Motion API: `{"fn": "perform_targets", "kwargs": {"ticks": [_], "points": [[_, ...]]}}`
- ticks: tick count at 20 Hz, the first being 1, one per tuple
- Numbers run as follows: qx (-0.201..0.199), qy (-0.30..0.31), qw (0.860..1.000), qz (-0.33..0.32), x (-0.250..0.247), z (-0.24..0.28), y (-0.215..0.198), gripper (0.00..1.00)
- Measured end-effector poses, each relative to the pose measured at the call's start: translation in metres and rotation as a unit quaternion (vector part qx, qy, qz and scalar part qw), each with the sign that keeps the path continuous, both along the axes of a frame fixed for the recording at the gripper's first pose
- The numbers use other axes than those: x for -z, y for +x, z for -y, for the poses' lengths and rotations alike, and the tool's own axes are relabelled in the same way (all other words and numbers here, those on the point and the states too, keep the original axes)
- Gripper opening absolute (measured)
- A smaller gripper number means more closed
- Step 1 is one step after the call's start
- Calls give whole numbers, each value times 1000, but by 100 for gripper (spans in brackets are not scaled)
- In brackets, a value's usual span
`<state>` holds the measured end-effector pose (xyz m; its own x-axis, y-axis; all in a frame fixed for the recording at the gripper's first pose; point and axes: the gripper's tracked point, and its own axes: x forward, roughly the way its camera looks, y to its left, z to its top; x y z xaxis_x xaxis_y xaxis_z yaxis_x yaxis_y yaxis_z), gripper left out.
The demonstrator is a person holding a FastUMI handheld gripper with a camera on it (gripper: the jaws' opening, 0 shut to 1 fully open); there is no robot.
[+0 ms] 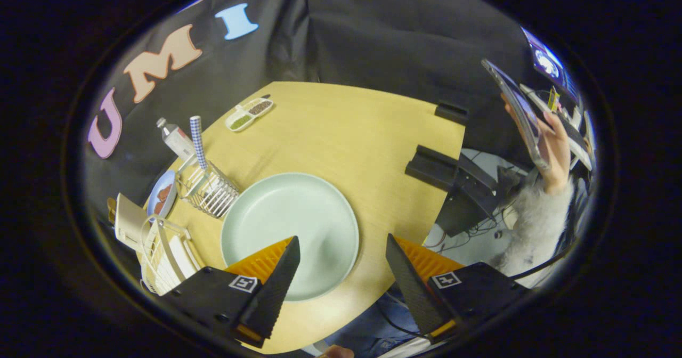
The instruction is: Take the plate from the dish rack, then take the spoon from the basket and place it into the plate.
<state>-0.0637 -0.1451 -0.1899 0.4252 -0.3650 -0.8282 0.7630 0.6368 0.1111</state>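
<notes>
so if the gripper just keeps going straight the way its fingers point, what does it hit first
Most likely the pale green plate on the table. The gripper has its fingers open and empty, and the plate lies just ahead of them, partly between them. Depth is hard to judge.

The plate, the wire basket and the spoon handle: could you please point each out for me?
plate [290, 225]: gripper view, bare centre of its face.
wire basket [213, 192]: gripper view, its wire side wall.
spoon handle [197, 139]: gripper view, middle of the checked handle.
</notes>
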Motion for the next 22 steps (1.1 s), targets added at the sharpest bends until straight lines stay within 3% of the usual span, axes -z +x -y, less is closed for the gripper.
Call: {"fn": "perform_targets", "kwargs": {"ticks": [5,13,16,22], "points": [[-61,-91,994,8,-55,-1,29,100],[-184,-180,965,41,-109,-40,115,100],[-221,-189,955,62,-110,-55,139,100],[-256,-179,947,70,-100,-61,165,100]]}}
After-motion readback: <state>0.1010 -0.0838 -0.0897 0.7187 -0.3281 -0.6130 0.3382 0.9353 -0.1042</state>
